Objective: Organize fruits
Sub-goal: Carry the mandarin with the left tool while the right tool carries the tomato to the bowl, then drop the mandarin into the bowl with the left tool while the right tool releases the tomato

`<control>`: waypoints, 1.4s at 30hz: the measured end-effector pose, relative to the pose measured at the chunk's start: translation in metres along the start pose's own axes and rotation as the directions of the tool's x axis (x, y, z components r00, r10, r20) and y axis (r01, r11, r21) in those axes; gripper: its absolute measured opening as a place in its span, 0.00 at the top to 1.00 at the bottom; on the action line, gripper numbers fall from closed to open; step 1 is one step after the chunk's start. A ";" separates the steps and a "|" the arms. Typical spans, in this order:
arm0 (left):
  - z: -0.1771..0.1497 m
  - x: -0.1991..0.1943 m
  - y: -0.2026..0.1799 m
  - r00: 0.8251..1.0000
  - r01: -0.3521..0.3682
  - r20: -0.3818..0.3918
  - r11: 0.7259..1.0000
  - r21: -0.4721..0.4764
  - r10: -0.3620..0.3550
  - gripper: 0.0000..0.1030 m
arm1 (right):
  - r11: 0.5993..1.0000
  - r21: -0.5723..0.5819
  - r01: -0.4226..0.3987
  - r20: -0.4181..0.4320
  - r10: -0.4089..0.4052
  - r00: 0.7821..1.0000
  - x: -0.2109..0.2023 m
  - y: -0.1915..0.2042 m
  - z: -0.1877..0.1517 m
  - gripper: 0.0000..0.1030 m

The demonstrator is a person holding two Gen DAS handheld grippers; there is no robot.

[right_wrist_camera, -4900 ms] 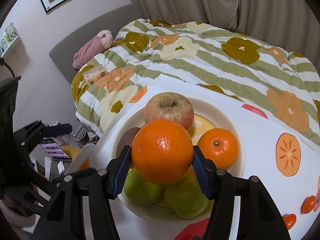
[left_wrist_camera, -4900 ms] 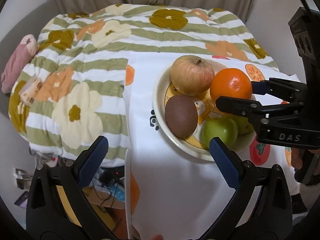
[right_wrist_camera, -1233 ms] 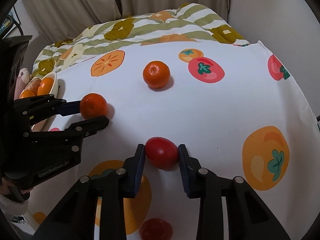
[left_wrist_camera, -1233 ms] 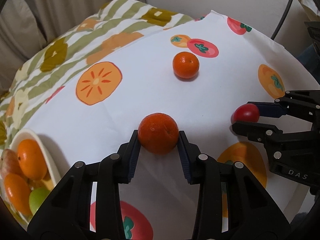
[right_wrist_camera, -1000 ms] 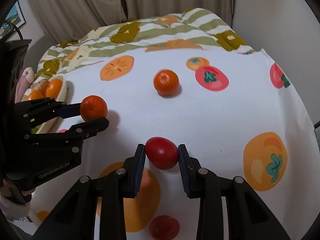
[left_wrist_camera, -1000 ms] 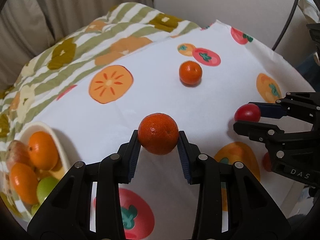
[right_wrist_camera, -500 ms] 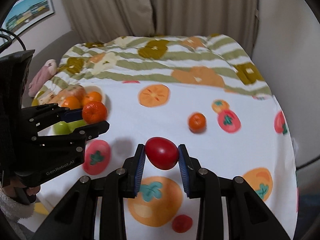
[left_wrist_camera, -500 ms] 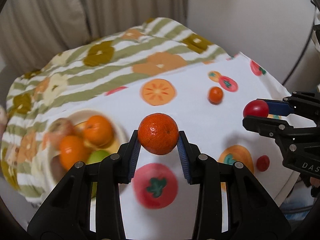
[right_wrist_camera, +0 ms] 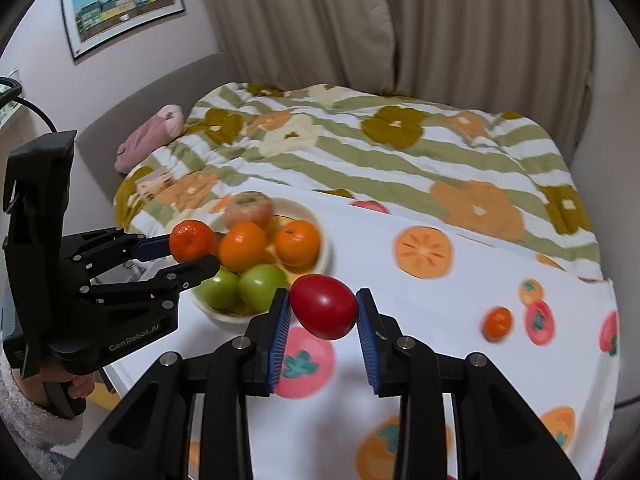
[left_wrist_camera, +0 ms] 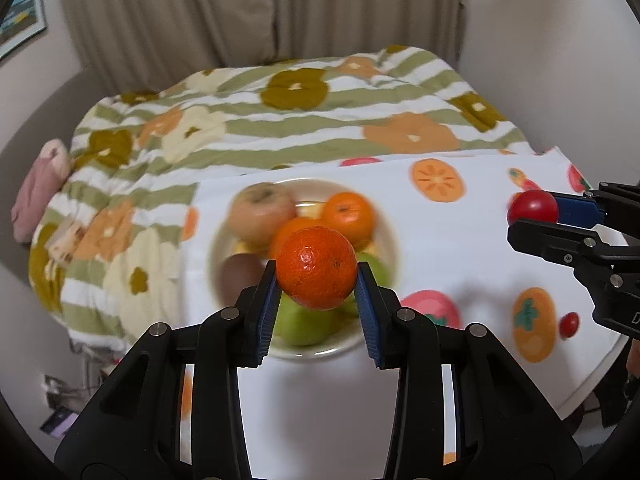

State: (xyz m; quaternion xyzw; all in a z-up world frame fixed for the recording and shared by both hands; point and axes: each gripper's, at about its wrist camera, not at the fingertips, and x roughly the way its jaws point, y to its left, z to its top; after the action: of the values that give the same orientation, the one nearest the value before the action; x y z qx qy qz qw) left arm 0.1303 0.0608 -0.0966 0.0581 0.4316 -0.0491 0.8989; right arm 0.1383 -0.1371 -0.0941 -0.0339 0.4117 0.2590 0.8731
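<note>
My left gripper (left_wrist_camera: 316,292) is shut on a tangerine (left_wrist_camera: 316,267), held in the air over the near side of the cream fruit bowl (left_wrist_camera: 384,216). The bowl holds an apple (left_wrist_camera: 260,210), oranges (left_wrist_camera: 348,214), a brown fruit (left_wrist_camera: 240,276) and green apples (left_wrist_camera: 304,324). My right gripper (right_wrist_camera: 323,316) is shut on a red tomato (right_wrist_camera: 323,306), hovering above the tablecloth just right of the bowl (right_wrist_camera: 326,248). From the right wrist view the left gripper (right_wrist_camera: 192,250) and its tangerine (right_wrist_camera: 193,240) hang at the bowl's left rim. In the left wrist view the right gripper (left_wrist_camera: 532,218) shows at the far right with the tomato (left_wrist_camera: 533,207).
A loose tangerine (right_wrist_camera: 497,323) lies on the fruit-print tablecloth (right_wrist_camera: 440,312) at the right. A small red tomato (left_wrist_camera: 569,325) sits near the table's right edge. A flowered striped quilt (left_wrist_camera: 280,120) covers the sofa behind, with a pink item (right_wrist_camera: 150,134) on it. A person's hand (right_wrist_camera: 68,390) holds the left gripper.
Both grippers have risen and swung left from the open tablecloth toward the bowl, each keeping its fruit. The bowl now lies right under the left gripper.
</note>
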 end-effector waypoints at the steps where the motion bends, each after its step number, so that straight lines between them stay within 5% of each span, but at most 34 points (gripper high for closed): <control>1: 0.000 0.001 0.009 1.000 -0.007 -0.002 1.000 -0.010 0.007 0.60 | 1.000 -0.007 -0.012 -0.004 0.012 1.000 0.006 0.005 0.004 0.70; 16: 0.007 0.059 0.099 0.998 -0.005 -0.060 0.998 -0.065 0.001 0.60 | 1.000 0.009 -0.026 -0.049 0.027 0.998 0.083 0.043 0.040 0.70; 32: 0.018 0.109 0.115 0.990 0.077 -0.117 0.996 -0.055 -0.083 0.59 | 0.993 0.112 0.026 -0.049 -0.021 0.999 0.119 0.037 0.055 0.70; 33: 0.018 0.108 0.116 0.990 0.082 -0.114 0.995 -0.057 -0.088 0.53 | 0.993 0.115 0.027 -0.050 -0.022 0.998 0.120 0.037 0.055 0.70; 36: 0.019 0.103 0.119 0.992 0.088 -0.086 0.994 -0.057 -0.093 0.02 | 0.992 0.119 0.031 -0.049 -0.026 0.998 0.120 0.038 0.056 0.70; 42: 0.024 0.091 0.124 0.992 0.104 -0.058 0.992 -0.073 -0.108 0.00 | 0.992 0.124 0.033 -0.043 -0.028 0.999 0.119 0.035 0.059 0.70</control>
State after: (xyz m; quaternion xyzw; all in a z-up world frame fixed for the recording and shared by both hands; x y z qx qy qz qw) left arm 0.2221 0.1764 -0.1450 0.0053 0.4631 -0.0798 0.8827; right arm 0.2252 -0.0400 -0.1373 0.0091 0.4442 0.2185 0.8688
